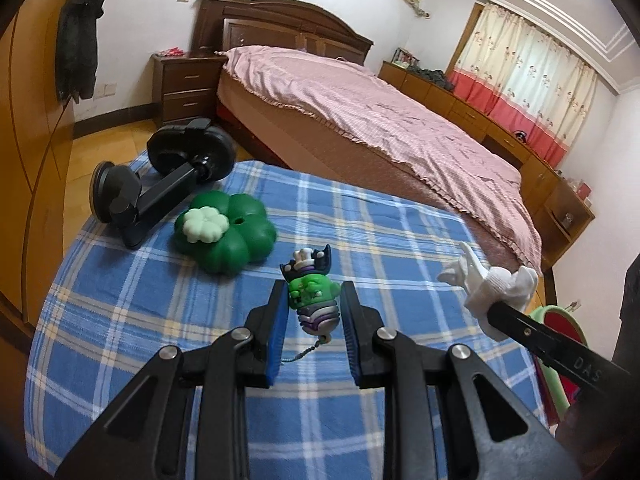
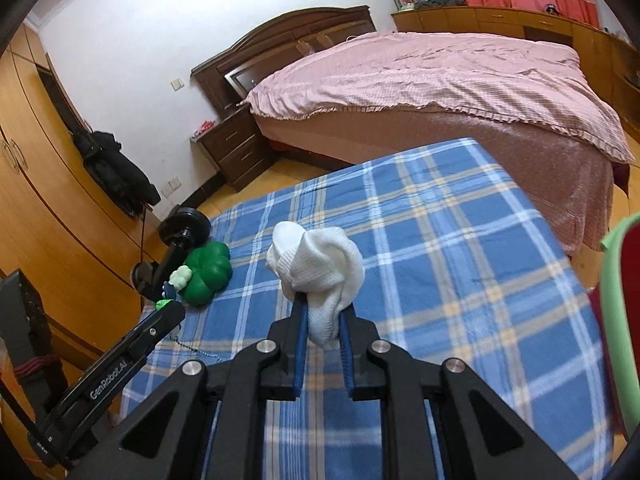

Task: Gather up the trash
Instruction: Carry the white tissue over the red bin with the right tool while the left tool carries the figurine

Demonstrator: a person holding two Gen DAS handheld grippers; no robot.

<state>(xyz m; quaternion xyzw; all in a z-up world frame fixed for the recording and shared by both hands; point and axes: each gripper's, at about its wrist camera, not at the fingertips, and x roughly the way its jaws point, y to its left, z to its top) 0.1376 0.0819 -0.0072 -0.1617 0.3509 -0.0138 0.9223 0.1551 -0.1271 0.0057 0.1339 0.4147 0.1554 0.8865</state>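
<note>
Your left gripper (image 1: 314, 304) is nearly closed and pinches a little green toy figure (image 1: 311, 296) by its sides, so it cannot slip out. The toy hangs over the blue checked cloth (image 1: 400, 240), just in front of the green clover toy (image 1: 228, 236). Its long way runs along the fingers, with the crowned head pointing away from you and the small chain hanging back toward you. Your right gripper (image 2: 323, 320) is squeezed tight on a bunched white cloth (image 2: 320, 272), to the right of the clover toy. The cloth's tail droops down between the fingers and the puffy part sticks out ahead.
</note>
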